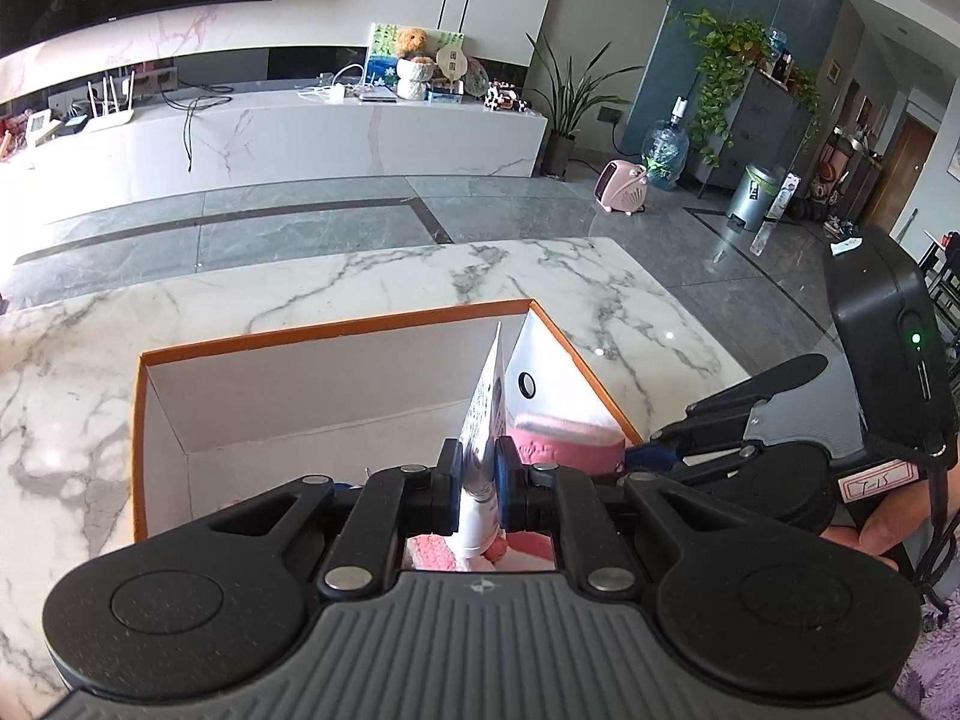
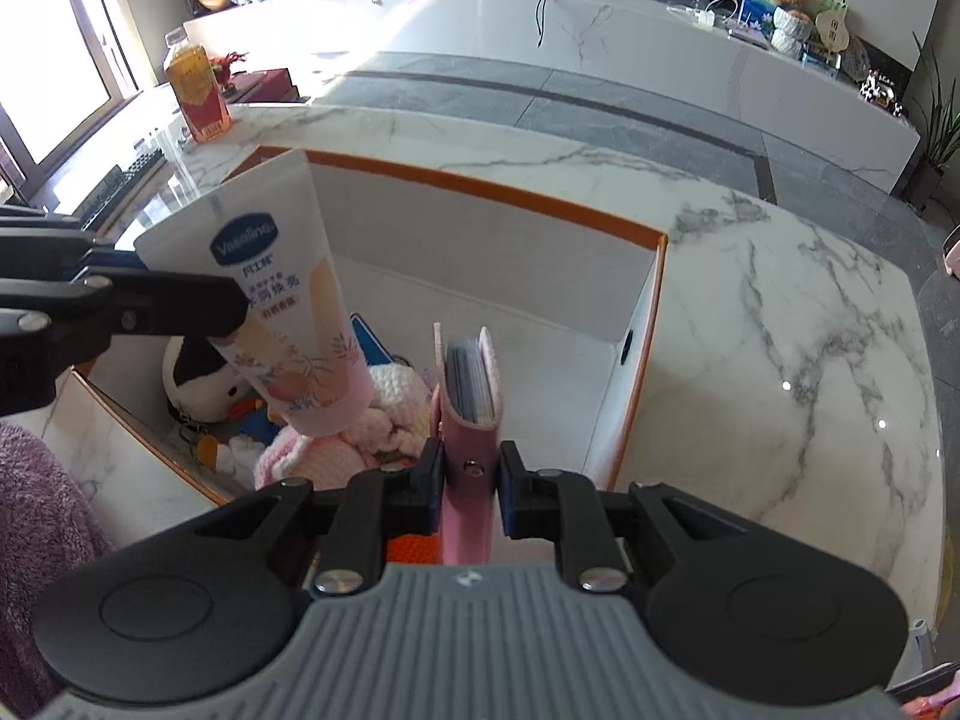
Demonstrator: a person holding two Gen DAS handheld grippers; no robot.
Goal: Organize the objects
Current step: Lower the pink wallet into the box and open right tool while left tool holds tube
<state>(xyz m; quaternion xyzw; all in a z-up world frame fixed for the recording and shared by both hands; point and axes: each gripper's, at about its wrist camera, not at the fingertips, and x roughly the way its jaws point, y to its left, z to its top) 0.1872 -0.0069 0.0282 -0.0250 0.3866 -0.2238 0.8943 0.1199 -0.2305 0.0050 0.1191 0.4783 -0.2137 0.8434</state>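
Marble table top [image 2: 780,312]: white with grey veins, polished, glossy, throwing light spots. Box [image 1: 336,330]: looks like cardboard, matt white inside, orange rim. Vaseline tube [image 2: 282,300]: smooth soft plastic, slight sheen, printed label. Card holder [image 2: 468,414]: pink, smooth, probably faux leather, with a small metal snap. Crocheted item [image 2: 390,402]: pink and cream yarn, rough knit texture. Plush penguin [image 2: 204,378]: soft fabric. Left gripper [image 1: 478,474] and right gripper [image 2: 471,471]: matt black plastic, finely textured, with bright metal pins and grey ribbed bases. Floor [image 1: 300,228]: grey stone tile, glossy.
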